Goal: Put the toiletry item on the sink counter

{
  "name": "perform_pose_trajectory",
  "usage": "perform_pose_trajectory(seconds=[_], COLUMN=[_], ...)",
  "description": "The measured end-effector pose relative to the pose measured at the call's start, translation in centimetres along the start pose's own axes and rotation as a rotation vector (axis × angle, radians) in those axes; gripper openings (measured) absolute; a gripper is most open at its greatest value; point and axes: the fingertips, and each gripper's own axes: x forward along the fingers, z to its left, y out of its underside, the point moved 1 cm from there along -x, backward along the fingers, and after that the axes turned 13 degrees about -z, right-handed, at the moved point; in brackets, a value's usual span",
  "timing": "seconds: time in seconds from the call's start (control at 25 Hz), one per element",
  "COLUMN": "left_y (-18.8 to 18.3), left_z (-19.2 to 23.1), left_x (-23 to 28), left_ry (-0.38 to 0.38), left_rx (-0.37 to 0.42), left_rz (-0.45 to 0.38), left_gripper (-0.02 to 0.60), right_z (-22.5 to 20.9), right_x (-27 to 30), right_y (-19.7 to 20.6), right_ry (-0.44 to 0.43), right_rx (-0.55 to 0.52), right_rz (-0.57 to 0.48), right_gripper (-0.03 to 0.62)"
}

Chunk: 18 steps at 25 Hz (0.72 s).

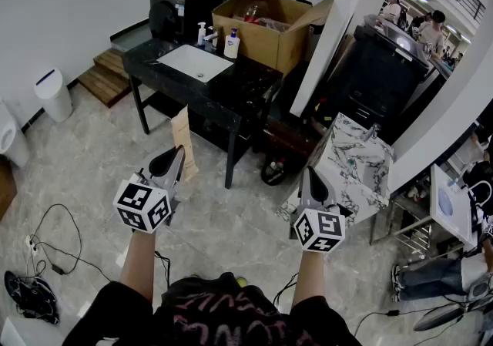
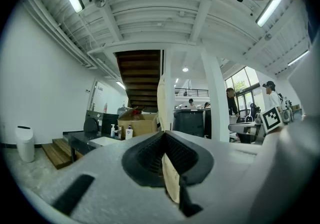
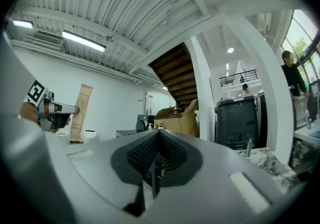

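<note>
The left gripper is pointing level, and its jaws are pressing together on the flat faces of a tan paper packet, the toiletry item. The packet is standing upright in the grip. Most of it is rising above the jaws and a shorter part is hanging below them.

The packet is judged to be thin, light and flexible. The paper surface is probably giving the pads good friction, so slipping is unlikely. A long free end can sway or fold, so the hold belongs across the flat faces near the middle, as it is now. What the packet contains cannot be told.

The right gripper is also pointing level. Its jaws are resting together and gripping nothing.

The black sink counter is standing well ahead of both grippers, across open floor. Its white basin is lying towards the left end. Pump bottles are standing behind the basin, just beside a cardboard box.
</note>
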Motion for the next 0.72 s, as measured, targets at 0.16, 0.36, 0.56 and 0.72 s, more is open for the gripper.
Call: perform_pose_trajectory(seconds=[0.16,0.36,0.56,0.72], left_y=[-0.3,-0.3,-0.1,0.2], left_z=[0.0,0.4,0.6,1.0], left_x=[-0.4,-0.6,-0.9,-1.2], left_ry=[0.002,0.004,0.007,0.006], left_rx=[-0.007,-0.011,-0.015,-0.019], left_rz=[-0.007,-0.01,-0.009,-0.004], left_gripper=[0.003,0.005,0.005,0.004], right_z=[0.3,0.9,1.2,2.0], right_x=[-0.3,-0.3,-0.4,-0.2], right_y=[-0.2,-0.1,-0.2,-0.3], right_ry=[0.001,-0.001,0.011,-0.007], right_rx=[0.002,-0.002,-0.065,-0.053], right_rz=[-0.002,-0.001,0.001,-0.011], right_gripper=[0.011,0.01,0.012,0.012])
